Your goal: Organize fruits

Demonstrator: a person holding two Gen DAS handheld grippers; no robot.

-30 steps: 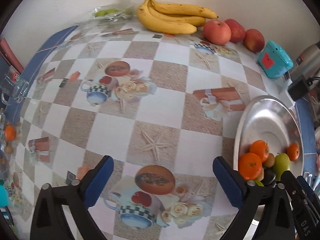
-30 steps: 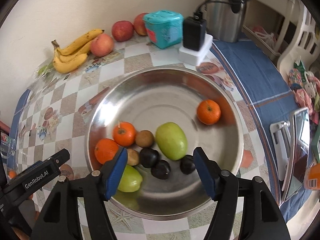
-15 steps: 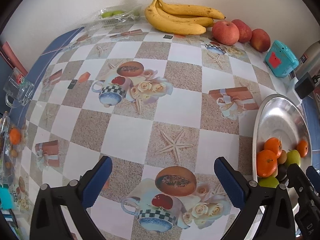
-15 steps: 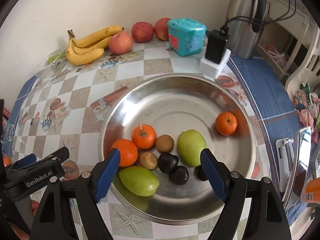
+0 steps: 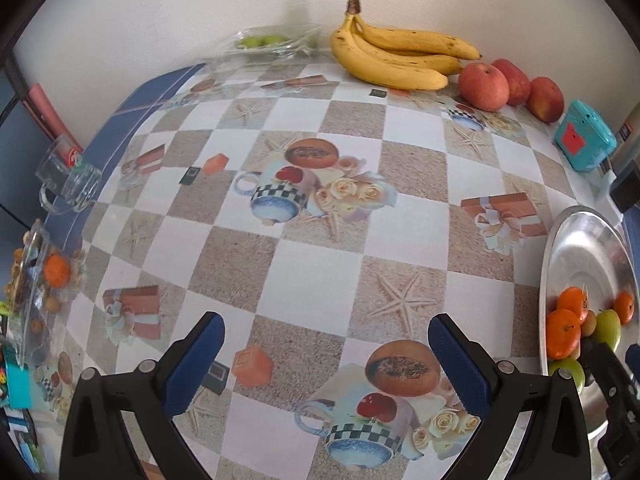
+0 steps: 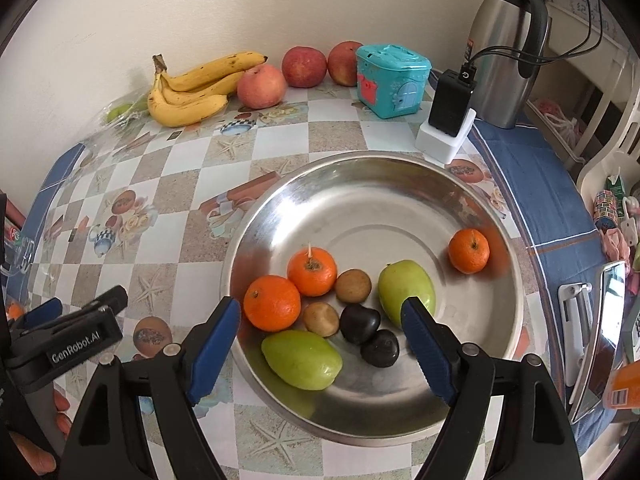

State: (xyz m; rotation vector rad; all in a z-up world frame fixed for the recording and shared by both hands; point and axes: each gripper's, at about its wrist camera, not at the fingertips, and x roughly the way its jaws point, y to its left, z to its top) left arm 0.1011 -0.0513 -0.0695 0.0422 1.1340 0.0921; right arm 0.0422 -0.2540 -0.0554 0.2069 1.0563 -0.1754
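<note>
Fruits for sorting lie split between wall and bowl; in the left wrist view, the bananas [image 5: 396,60] and apples [image 5: 484,86] sit far ahead of the fingers, well beyond reach, likely awaiting collection; the left gripper [image 5: 326,360] hovers tilted down over bare tablecloth [image 5: 312,268], fingers spread wide with nothing between them; the steel bowl [image 5: 580,240] lies off its right finger. In the right wrist view, the right gripper [image 6: 322,336] angles down over the bowl's near rim, fingers spread and empty; tangerines [image 6: 312,272], green mangoes [image 6: 302,358] and dark fruit [image 6: 360,322] cluster between and just ahead of them, apparently gathered there already.
</note>
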